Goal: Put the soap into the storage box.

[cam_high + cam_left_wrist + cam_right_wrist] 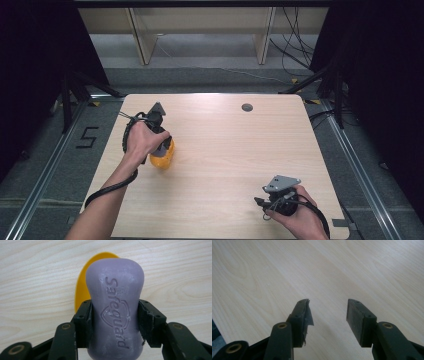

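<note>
The left gripper (115,322) is clamped on a purple soap bar (115,302) at frame centre, above a yellow dish (81,290), apparently not touching it. At lower right of the high view, the right gripper (327,317) rests with jaws apart over bare table (262,277).

A pale wood counter (225,150) (a round grey cap (247,107) near its far edge) stands on grey carpet (45,150); beyond it are light shelving uprights (142,42), loose black cables (295,47), and black curtains (380,75) either side.

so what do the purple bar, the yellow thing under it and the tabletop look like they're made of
The purple bar looks like solid soap: matte, waxy, with a brand name and shield pressed into it and chalky scuffs. The yellow thing seems to be smooth moulded plastic, evenly coloured with a slight sheen, probably a soap dish. The tabletop shows pale wood grain, flat and satin, possibly laminate rather than solid wood.
</note>
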`<state>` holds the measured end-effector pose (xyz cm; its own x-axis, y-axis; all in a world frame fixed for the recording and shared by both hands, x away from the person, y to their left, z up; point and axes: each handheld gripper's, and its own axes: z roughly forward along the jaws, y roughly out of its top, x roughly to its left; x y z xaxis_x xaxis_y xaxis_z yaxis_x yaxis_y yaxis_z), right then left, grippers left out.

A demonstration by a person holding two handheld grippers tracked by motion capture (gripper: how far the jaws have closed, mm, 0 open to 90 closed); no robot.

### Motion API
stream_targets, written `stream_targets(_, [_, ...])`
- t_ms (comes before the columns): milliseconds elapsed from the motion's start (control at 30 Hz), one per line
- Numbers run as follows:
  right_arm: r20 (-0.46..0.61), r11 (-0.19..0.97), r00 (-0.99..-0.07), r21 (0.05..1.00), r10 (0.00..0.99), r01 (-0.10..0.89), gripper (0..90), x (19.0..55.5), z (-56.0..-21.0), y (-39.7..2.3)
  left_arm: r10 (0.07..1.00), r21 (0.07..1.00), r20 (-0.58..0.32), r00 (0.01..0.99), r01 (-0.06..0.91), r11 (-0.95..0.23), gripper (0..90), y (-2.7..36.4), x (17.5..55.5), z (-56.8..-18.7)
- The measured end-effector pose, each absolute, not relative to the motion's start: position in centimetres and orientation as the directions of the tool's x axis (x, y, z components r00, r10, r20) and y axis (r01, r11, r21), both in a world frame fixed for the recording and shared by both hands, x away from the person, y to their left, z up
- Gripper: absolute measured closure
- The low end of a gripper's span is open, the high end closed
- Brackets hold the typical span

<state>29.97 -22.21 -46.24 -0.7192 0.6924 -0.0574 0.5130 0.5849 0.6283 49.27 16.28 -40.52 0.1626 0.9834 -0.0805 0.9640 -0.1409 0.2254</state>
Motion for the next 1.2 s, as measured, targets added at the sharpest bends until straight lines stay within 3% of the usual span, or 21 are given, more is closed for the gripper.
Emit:
stream_targets(133, [-0.062,0.576,-0.715,0.642,0.696,0.505,53.0,30.0,-46.4,-22.2,0.985,0.252,-0.059,0.164,0.957,-0.144,49.1,16.2,49.5,-41.2])
stream_targets(267, [-0.062,0.577,-0.715,0.642,0.696,0.505,53.0,30.0,-46.4,-22.2,0.981,0.221,-0.041,0.188,0.959,-0.175,49.1,16.3,49.6,-41.4])
stream_targets(367, [-0.061,0.576,-0.715,0.642,0.697,0.506,53.0,30.0,-46.4,-22.1,0.988,0.228,-0.052,0.145,0.965,-0.130,49.0,16.0,49.5,-41.7])
stream_targets(500, [-0.054,0.582,-0.718,0.628,0.694,0.516,53.0,29.9,-46.3,-22.2,0.982,0.219,-0.033,0.186,0.960,-0.174,49.0,16.3,49.6,-41.8])
stream_targets(567, [-0.059,0.585,-0.719,0.629,0.692,0.512,53.0,30.0,-46.3,-22.2,0.992,0.244,-0.047,0.118,0.964,-0.103,49.0,15.8,49.5,-42.2])
stream_targets(833, [-0.066,0.595,-0.726,0.627,0.684,0.503,52.9,30.0,-46.2,-22.3,0.984,0.202,-0.027,0.175,0.965,-0.166,49.0,16.1,49.6,-42.4])
stream_targets(1200, [-0.066,0.584,-0.721,0.639,0.689,0.500,52.9,30.0,-46.4,-22.2,0.984,0.217,-0.025,0.176,0.962,-0.167,49.0,16.0,49.7,-43.0])
